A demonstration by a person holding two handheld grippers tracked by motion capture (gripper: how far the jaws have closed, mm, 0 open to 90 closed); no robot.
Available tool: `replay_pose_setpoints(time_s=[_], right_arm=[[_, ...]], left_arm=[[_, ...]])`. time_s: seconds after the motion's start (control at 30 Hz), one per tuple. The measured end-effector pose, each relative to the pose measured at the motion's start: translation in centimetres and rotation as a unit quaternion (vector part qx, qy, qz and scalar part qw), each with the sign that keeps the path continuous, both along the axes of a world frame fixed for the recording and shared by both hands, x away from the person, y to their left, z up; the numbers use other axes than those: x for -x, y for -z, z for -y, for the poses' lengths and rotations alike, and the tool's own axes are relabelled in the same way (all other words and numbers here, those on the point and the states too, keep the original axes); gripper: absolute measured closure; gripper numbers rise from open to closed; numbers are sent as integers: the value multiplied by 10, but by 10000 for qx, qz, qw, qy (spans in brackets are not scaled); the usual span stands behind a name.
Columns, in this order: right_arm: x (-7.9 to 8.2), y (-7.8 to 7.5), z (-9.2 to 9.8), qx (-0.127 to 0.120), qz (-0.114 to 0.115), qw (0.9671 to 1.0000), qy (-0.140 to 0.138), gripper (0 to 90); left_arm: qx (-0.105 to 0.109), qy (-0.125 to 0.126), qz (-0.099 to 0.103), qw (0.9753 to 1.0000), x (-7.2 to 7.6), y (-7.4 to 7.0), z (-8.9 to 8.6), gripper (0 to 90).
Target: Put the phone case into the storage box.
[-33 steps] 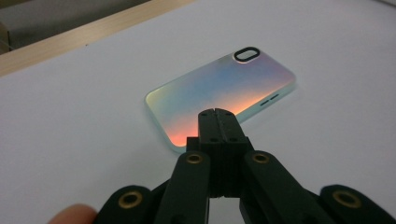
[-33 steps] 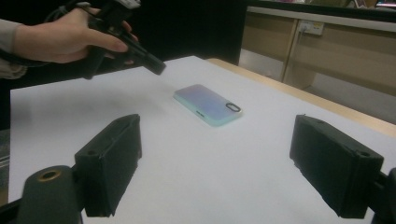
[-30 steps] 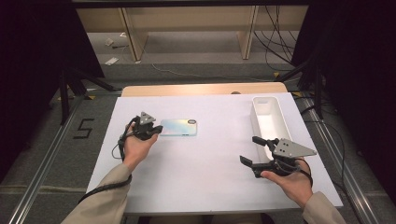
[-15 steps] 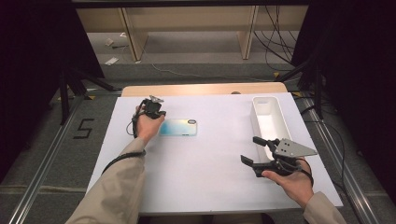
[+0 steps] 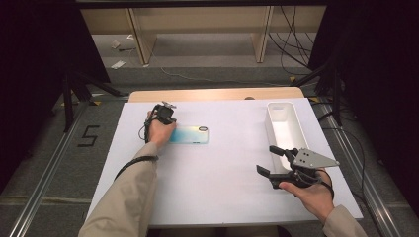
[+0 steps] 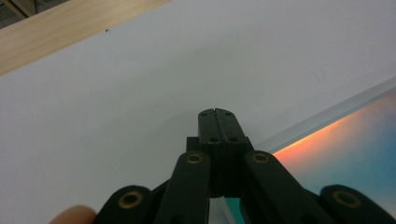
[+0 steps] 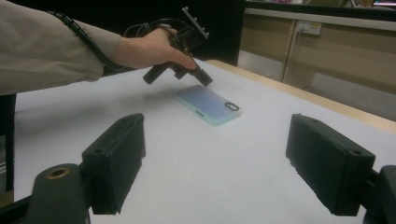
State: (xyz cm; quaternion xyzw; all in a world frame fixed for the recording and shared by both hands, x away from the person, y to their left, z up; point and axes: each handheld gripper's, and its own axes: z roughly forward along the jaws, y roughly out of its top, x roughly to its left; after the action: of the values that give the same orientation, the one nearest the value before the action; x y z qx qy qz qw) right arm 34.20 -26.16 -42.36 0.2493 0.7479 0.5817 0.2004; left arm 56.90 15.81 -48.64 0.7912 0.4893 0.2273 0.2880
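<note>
Resting at the near right of the white table cover (image 5: 222,187), the right gripper (image 5: 271,163) is held low in the person's right hand (image 5: 309,195), its jaws spread wide apart with nothing between them; its grey three-cornered plate sits on top. Just beyond it stands a long white tray (image 5: 284,129), lying lengthwise toward the far edge, near the cover's right side. Farther off and to the left, a phone (image 5: 190,135) lies flat with its back up, teal fading to a pale tint, camera ring at its right end. At the phone's left end, the left gripper (image 5: 170,129) angles down from the left hand (image 5: 159,131), jaws pressed fully together, gripping nothing. In the left gripper view the tips (image 6: 217,114) are over bare cover, just beside the phone's edge; contact cannot be confirmed. Beyond the cover, a strip of wooden tabletop (image 5: 212,94) is exposed.
</note>
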Motion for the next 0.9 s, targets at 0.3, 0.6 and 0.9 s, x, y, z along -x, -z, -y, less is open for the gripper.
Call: replay_pose_setpoints(time_s=[0.3, 0.6, 0.9], right_arm=[[0, 0, 1, 13, -34, 10000, 13, 211], [-1, 1, 1, 11, -41, 10000, 27, 215], [-1, 1, 0, 33, -53, 10000, 33, 217]], left_arm=[[-54, 119, -87, 9999, 0, 0, 1, 900], [-112, 388, -156, 9991, 13, -1, 0, 900], [-97, 711, -65, 9974, 46, 1, -1, 900]])
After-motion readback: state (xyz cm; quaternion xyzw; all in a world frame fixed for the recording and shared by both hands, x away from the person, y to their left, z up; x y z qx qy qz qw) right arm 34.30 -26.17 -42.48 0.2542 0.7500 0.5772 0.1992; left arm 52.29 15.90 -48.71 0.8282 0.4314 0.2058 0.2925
